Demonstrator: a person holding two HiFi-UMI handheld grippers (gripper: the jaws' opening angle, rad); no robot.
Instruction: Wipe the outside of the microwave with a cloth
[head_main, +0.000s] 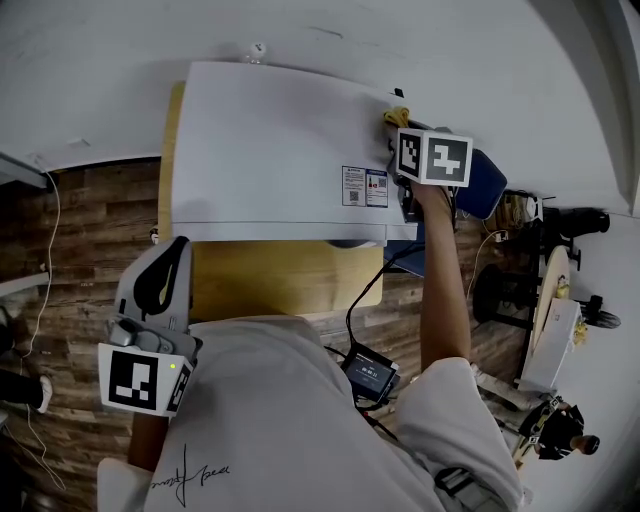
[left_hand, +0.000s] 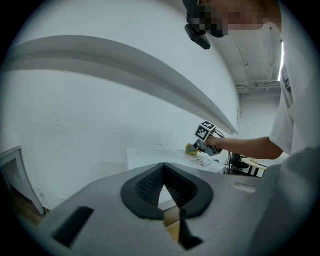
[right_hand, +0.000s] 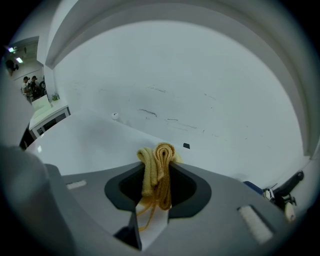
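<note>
The white microwave (head_main: 270, 150) stands on a wooden table (head_main: 280, 280) against a white wall. At the far right corner of its top, my right gripper (head_main: 402, 128) is shut on a folded yellow cloth (head_main: 395, 117), which rests against the microwave's top. In the right gripper view the cloth (right_hand: 157, 170) stands bunched between the jaws of the right gripper (right_hand: 159, 156). My left gripper (head_main: 163, 278) hangs low at the table's front left, off the microwave, with its jaws together and nothing in them. The left gripper view shows its tips (left_hand: 163, 167) meeting, with the microwave (left_hand: 155, 156) beyond.
A blue object (head_main: 486, 185) sits just right of the microwave. A black device on a cable (head_main: 370, 372) hangs near the person's waist. Stands and gear (head_main: 550, 300) crowd the floor at the right. Two stickers (head_main: 364, 187) mark the microwave's top near its front right.
</note>
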